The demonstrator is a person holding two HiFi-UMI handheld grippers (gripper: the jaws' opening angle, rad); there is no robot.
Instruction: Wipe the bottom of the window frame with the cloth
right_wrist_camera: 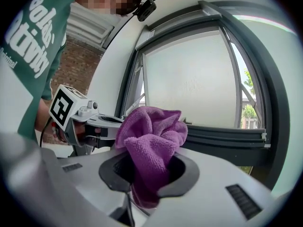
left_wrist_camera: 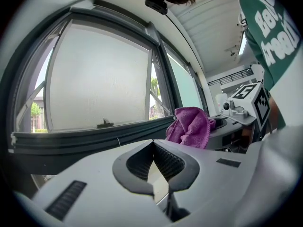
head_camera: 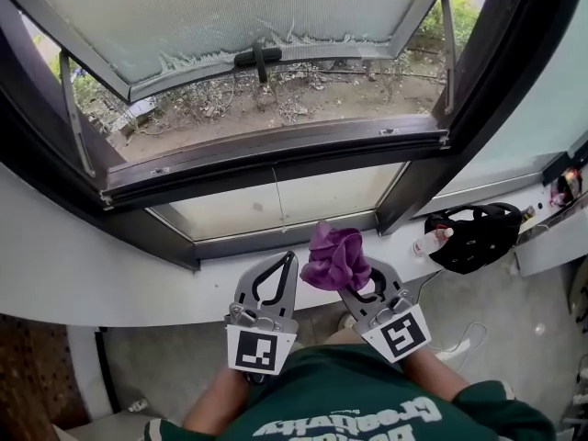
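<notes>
Nearest, the left gripper (left_wrist_camera: 152,148) sits closed on nothing while the right gripper (right_wrist_camera: 150,171) pinches the purple cloth (right_wrist_camera: 152,129) by a bunched fold, probably soft, light and floppy, above the white sill (head_camera: 110,274), short of the window frame's bottom rail (head_camera: 276,152) beyond.

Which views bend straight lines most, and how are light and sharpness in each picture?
Head view: soft outdoor daylight, the window frame bows only mildly, the cloth is sharp. Left gripper view: strong fisheye curving, black corners, the frosted pane glows bright. Right gripper view: the same fisheye curving, the cloth crisp and evenly lit.
</notes>
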